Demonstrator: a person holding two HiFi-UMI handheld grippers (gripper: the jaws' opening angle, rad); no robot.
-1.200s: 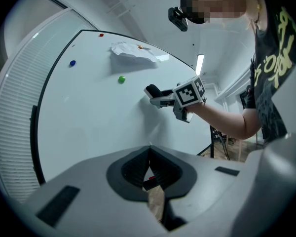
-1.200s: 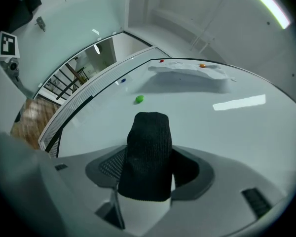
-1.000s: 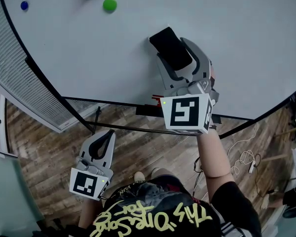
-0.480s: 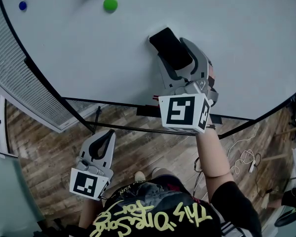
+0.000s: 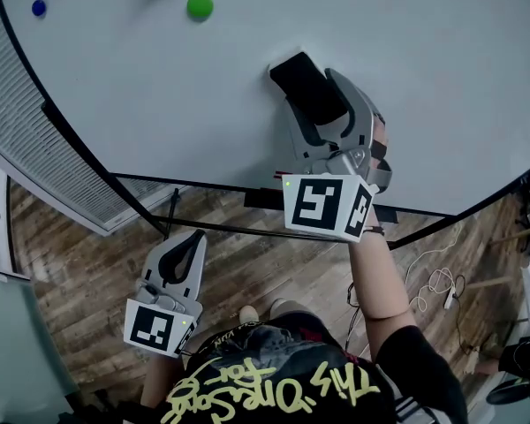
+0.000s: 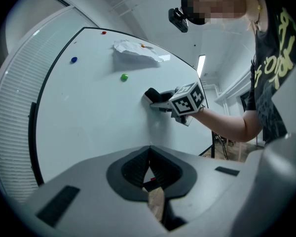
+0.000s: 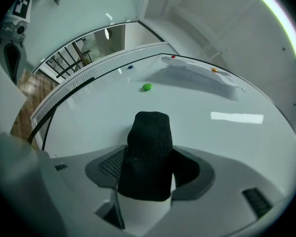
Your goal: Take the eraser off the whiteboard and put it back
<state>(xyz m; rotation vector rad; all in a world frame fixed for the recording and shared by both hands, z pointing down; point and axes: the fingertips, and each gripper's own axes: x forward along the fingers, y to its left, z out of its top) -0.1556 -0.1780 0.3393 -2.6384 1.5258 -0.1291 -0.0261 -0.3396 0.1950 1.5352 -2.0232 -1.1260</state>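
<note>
The left tongs (image 5: 187, 239) hang low beside the person's body, above the wooden floor (image 5: 88, 272) and below the lower edge of the whiteboard (image 5: 159, 87). Their jaws are pressed together at the tips, with nothing between them.

Further up, the right tongs (image 5: 311, 91) are lifted to the board on a bare forearm (image 5: 380, 281). They pinch the black eraser (image 5: 300, 78) between the two jaws. In the right gripper view the eraser (image 7: 149, 152) stands out beyond the jaws, and its cloth side faces the camera. Its far end is at the board surface, in the lower middle part of the board, not far above the lower edge. It is not possible to tell if it really presses on the surface.

Beyond the eraser, up and to the left, a green magnet (image 5: 200, 6) sits on the board, well apart from it. A blue magnet (image 5: 39, 8) sits near the left edge. In the left gripper view a crumpled sheet of paper (image 6: 138, 53) hangs near the top edge.
</note>
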